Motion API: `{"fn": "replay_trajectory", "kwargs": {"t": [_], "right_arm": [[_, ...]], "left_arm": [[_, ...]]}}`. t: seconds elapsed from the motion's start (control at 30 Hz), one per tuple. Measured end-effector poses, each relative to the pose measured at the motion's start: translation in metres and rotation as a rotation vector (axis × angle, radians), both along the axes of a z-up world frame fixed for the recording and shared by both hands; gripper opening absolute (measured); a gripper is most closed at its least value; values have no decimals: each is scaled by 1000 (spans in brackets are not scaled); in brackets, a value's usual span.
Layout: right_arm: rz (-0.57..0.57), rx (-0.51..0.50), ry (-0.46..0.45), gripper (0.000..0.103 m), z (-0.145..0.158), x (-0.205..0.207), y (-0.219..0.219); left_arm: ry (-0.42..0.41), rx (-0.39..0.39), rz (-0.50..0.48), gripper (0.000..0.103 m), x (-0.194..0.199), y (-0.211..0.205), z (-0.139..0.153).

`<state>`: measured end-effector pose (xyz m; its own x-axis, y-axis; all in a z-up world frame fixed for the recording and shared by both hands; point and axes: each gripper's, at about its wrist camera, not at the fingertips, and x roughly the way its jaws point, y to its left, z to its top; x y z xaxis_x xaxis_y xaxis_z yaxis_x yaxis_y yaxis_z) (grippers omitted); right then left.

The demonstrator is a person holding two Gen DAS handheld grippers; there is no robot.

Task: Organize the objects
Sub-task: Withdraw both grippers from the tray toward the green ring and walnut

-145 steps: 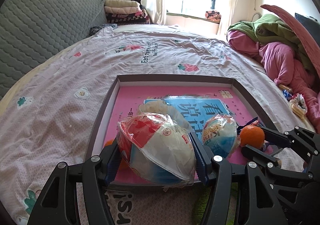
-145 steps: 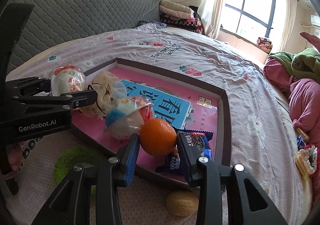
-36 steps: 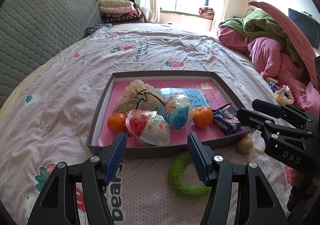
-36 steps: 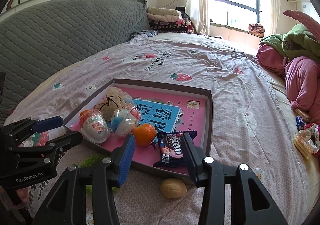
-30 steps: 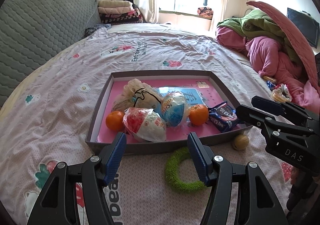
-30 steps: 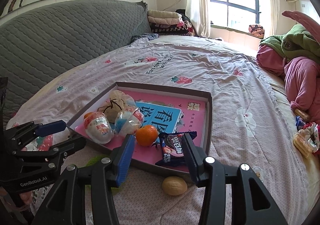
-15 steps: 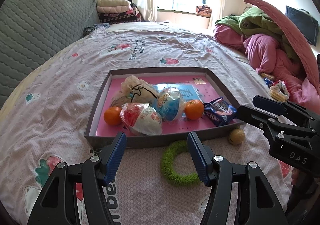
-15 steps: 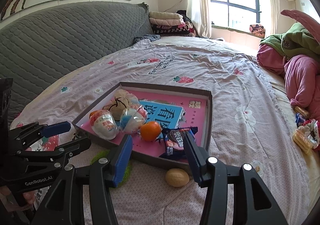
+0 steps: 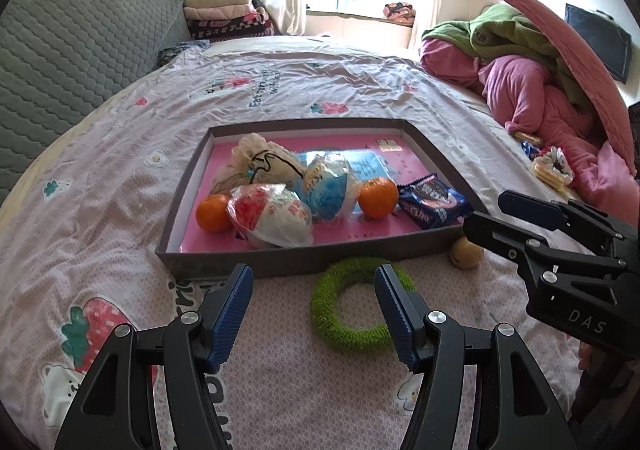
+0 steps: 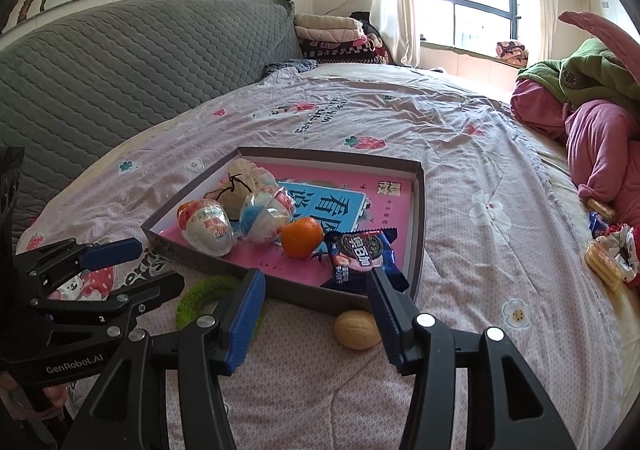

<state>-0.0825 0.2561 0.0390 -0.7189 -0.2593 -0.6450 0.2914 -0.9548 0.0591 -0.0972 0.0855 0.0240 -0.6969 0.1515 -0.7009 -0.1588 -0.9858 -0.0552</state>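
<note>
A grey tray (image 9: 304,258) with a pink floor lies on the bedsheet. In it are two oranges (image 9: 378,197), a red-and-white wrapped egg (image 9: 272,218), a blue wrapped egg (image 9: 330,188), a cream drawstring pouch (image 9: 260,162) and a blue cookie packet (image 9: 432,206). A green fuzzy ring (image 9: 352,306) and a walnut (image 9: 466,252) rest on the sheet just in front of the tray. My left gripper (image 9: 312,274) hovers open and empty over the ring's left side. My right gripper (image 10: 315,276) stands open and empty before the tray's near wall, the walnut (image 10: 356,324) just beyond its right finger.
Heaped pink and green bedding (image 9: 532,90) fills the right side of the bed, with snack packets (image 10: 608,254) beside it. A grey quilted headboard (image 10: 120,62) runs along the left. Folded blankets (image 9: 228,16) sit by the window at the far end.
The left gripper let go of the red-and-white egg and the right let go of an orange, both now in the tray. Both grippers have drawn back from the tray.
</note>
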Motion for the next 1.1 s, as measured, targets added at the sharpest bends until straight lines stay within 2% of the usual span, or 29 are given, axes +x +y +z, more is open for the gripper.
{"fn": "replay_trajectory", "kwargs": {"t": [1.1], "right_arm": [[-54, -1, -100, 53, -25, 3, 10]], "left_arm": [[-89, -17, -18, 65, -1, 2, -30]]}}
